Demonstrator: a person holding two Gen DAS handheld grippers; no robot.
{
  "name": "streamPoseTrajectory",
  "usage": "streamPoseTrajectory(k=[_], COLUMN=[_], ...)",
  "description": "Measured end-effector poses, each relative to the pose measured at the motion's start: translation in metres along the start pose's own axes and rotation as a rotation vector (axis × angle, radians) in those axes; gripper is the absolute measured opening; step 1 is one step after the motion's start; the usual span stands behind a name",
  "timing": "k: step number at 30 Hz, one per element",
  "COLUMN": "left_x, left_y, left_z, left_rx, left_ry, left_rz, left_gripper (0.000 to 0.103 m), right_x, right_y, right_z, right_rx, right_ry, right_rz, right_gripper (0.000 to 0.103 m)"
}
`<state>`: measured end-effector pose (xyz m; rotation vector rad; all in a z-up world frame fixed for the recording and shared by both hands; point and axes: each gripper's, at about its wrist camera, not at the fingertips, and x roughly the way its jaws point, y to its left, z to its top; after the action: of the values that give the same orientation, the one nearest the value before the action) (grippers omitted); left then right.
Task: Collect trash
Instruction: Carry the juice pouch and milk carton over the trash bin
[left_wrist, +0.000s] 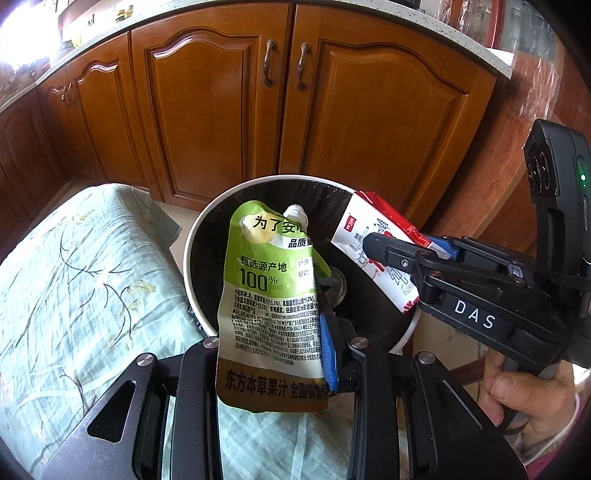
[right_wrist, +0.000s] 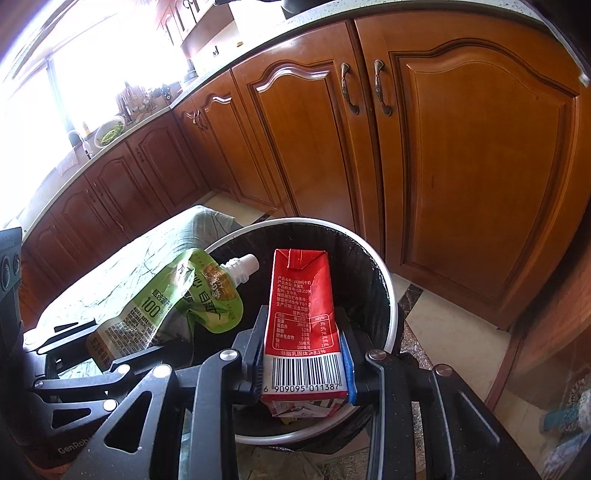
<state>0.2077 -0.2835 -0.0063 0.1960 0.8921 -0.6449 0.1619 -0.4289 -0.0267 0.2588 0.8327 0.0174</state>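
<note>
The left gripper (left_wrist: 273, 354) is clamped on a crumpled green juice pouch (left_wrist: 271, 295), and the right gripper (right_wrist: 304, 354) pinches a red milk carton (right_wrist: 304, 321), dented near its base. Both items hang over the black-lined trash bin (right_wrist: 391, 295) beside the cloth-covered table (left_wrist: 74, 295). This looks like the drop-off step; next, each pair of jaws should part so both pieces fall inside.

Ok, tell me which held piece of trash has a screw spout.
The green juice pouch in the left gripper; the red milk carton has none.
</note>
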Motion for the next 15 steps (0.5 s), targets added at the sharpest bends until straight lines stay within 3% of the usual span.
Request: streamPoseTrajectory(k=[15], left_x=[0.013], left_y=[-0.001], left_z=[0.014], left_rx=[-0.004], left_ry=[0.023], left_rz=[0.003], left_gripper=[0.029], right_x=[0.011], right_y=[0.0], right_z=[0.005], right_rx=[-0.007], right_ry=[0.039], right_rz=[-0.019], right_gripper=[0.032])
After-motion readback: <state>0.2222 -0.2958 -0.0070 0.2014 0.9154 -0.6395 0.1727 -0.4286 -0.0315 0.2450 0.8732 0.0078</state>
